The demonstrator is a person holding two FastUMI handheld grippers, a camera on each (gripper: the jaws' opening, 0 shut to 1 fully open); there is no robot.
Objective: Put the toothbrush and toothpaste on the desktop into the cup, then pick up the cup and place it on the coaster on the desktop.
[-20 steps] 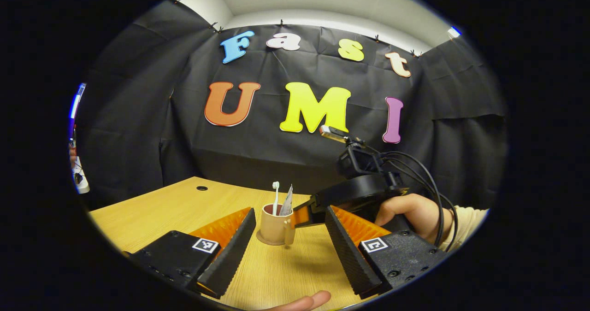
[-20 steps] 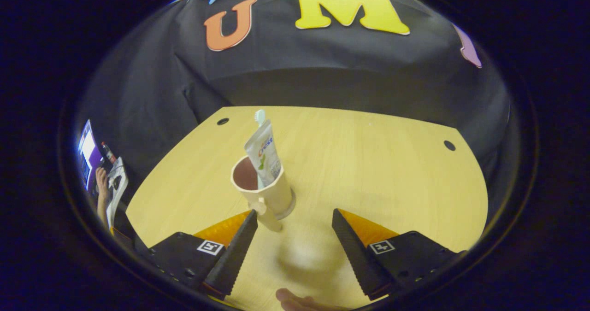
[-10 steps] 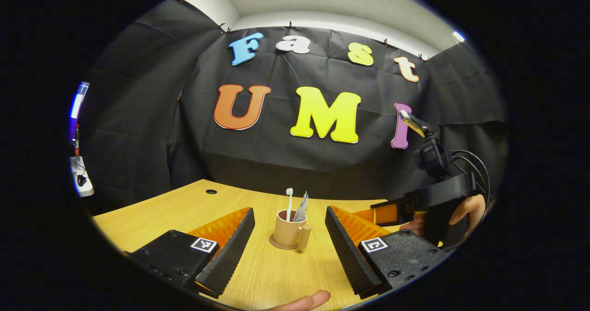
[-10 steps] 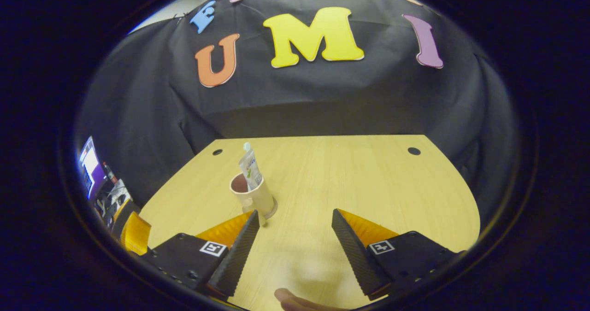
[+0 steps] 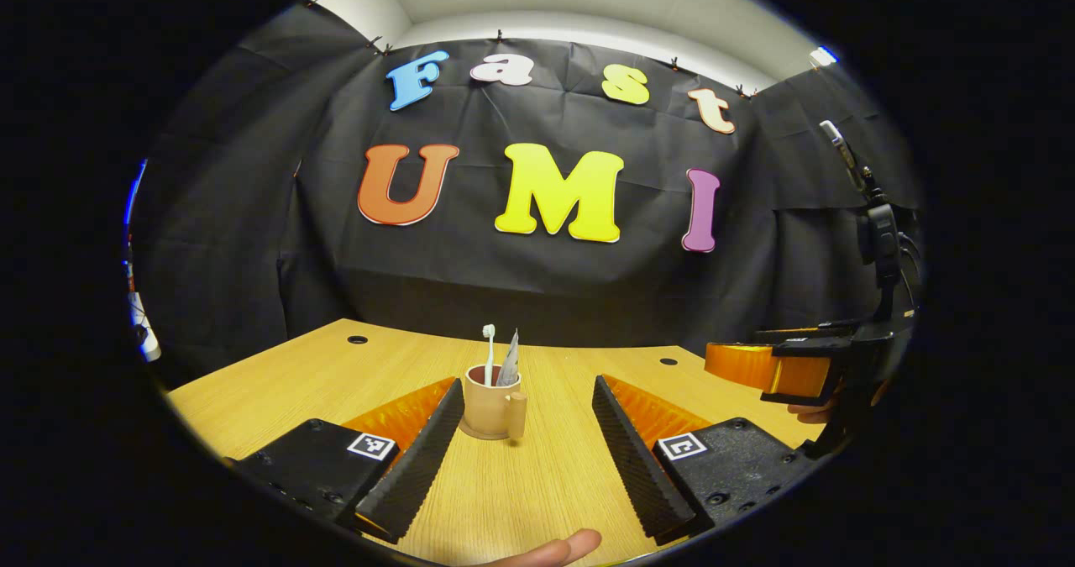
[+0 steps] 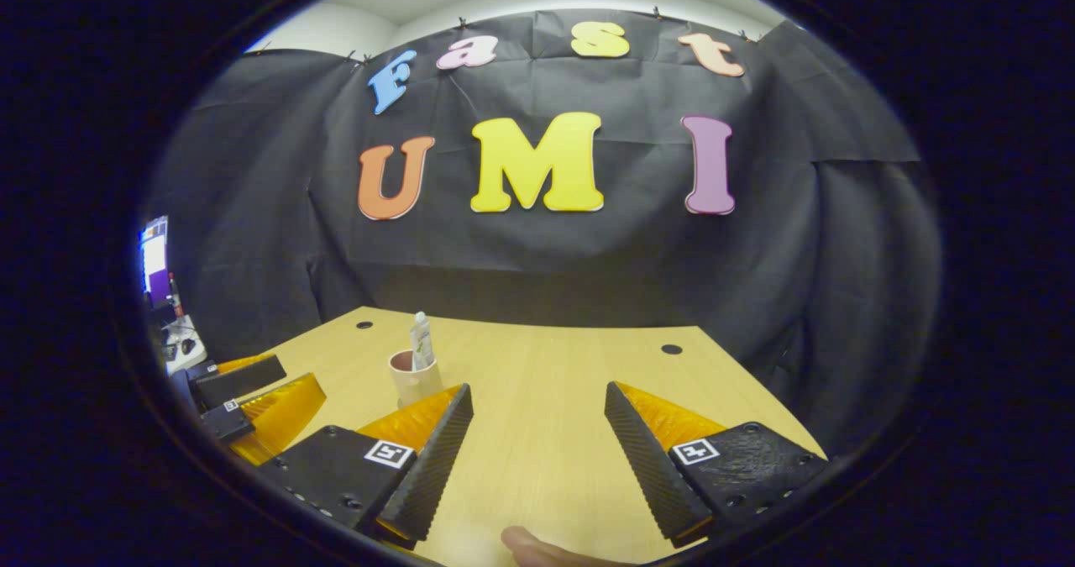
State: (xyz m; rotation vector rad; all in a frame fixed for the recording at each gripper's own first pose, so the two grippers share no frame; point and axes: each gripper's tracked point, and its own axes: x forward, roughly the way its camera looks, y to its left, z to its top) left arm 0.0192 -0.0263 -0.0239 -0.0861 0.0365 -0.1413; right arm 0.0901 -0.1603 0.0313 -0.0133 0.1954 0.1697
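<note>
Cup (image 5: 490, 400) upright on coaster (image 5: 483, 433) w/ toothbrush (image 5: 489, 351) & toothpaste (image 5: 509, 359) inside, left gripper (image 5: 527, 449) released, empty, facing cup, right gripper (image 6: 537, 458) released, empty, over desk (image 6: 554, 382).

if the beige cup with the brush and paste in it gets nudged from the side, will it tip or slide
The beige handled cup looks short and broad, so it would probably slide rather than tip. The white toothbrush and flat toothpaste tube stand well above its rim, so they may rattle or lean. It probably feels light.
</note>
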